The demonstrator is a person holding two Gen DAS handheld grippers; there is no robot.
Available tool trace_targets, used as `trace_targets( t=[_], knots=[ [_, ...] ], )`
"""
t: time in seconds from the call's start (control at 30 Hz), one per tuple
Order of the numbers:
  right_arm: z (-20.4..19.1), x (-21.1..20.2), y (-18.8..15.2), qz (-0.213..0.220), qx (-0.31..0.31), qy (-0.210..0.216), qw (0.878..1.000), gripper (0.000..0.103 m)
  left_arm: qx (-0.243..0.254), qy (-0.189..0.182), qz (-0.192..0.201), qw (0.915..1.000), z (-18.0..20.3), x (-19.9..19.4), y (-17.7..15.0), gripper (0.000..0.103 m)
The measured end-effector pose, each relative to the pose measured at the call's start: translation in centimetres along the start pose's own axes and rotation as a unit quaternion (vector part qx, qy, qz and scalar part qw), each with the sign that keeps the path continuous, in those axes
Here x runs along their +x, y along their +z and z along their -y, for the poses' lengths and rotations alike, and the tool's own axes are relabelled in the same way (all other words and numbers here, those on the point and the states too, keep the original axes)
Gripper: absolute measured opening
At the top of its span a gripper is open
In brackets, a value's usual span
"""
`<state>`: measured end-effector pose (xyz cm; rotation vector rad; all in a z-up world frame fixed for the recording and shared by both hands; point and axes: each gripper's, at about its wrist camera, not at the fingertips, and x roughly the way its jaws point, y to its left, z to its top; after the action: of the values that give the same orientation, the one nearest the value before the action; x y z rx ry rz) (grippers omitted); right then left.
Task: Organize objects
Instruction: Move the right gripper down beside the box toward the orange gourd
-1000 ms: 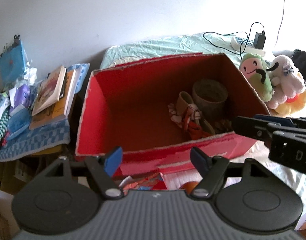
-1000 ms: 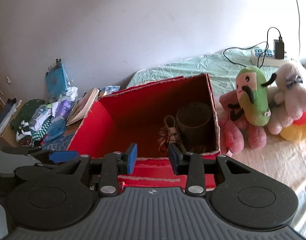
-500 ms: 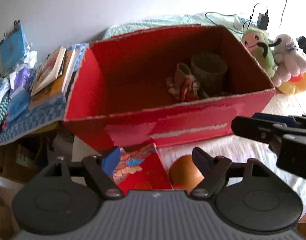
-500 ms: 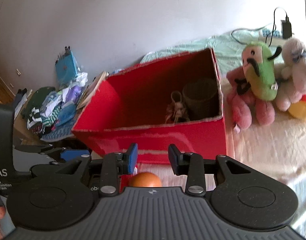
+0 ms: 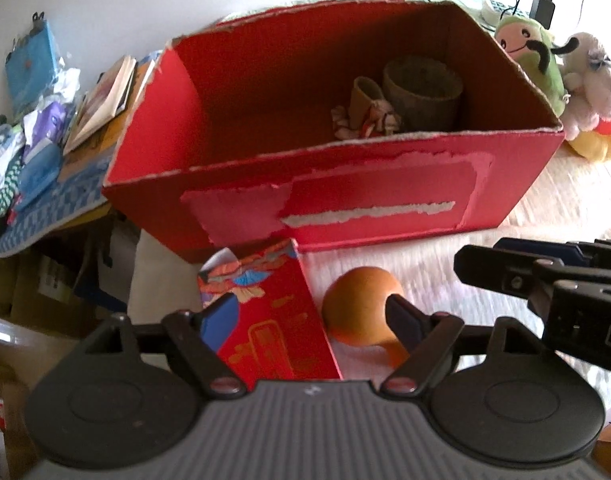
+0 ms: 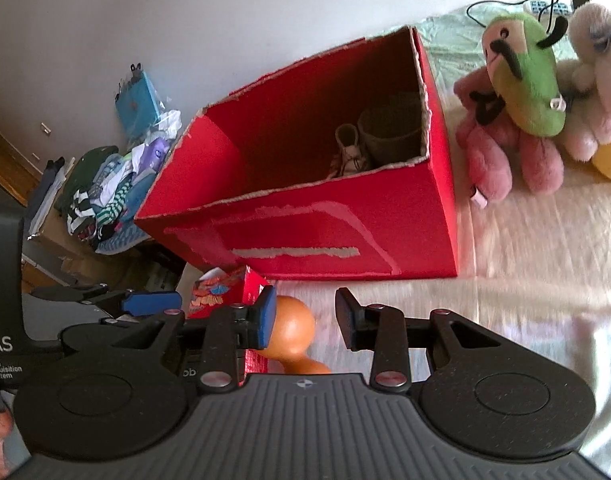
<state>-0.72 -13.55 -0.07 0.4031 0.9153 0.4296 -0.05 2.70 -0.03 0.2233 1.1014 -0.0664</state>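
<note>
Partway done: a cup (image 5: pixel 421 94) and small shoe (image 5: pixel 363 114) lie in the red box (image 5: pixel 345 204); orange gourd (image 5: pixel 359 306) and red packet (image 5: pixel 271 320) remain outside — left gripper (image 5: pixel 309 314) and right gripper (image 6: pixel 305 318) both spread, empty.

1. A red cardboard box (image 5: pixel 345 196), pale pink where its front is torn;
2. A plain orange gourd-shaped object (image 5: pixel 361 304);
3. A red packet (image 5: pixel 273 320) with gold print and a multicoloured top;
4. A green plush (image 6: pixel 525 80) with black markings; a pink plush (image 6: pixel 501 160); a white plush (image 6: pixel 597 72);
5. A blue-and-white checked cloth (image 5: pixel 61 208).
</note>
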Motion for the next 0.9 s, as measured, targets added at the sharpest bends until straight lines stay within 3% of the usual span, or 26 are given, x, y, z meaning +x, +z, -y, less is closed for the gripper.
trace_targets(
  t=[0.43,0.77,0.9],
  knots=[
    [2.2,0.5,-0.5,-0.038,0.011,0.019,0.999,0.036,-0.013,0.003,-0.024,0.9996,0.6,1.0,-0.9,0.083],
    [4.5,1.4,-1.2,-0.065,0.034,0.042,0.996,0.036,-0.022,-0.056,-0.027,0.9978,0.2,0.7,-2.3,0.081],
    [5.3,1.9,-1.2,-0.078,0.046,0.061,0.994,0.036,-0.019,-0.097,-0.026,0.9948,0.5,0.5,-2.8,0.077]
  ],
)
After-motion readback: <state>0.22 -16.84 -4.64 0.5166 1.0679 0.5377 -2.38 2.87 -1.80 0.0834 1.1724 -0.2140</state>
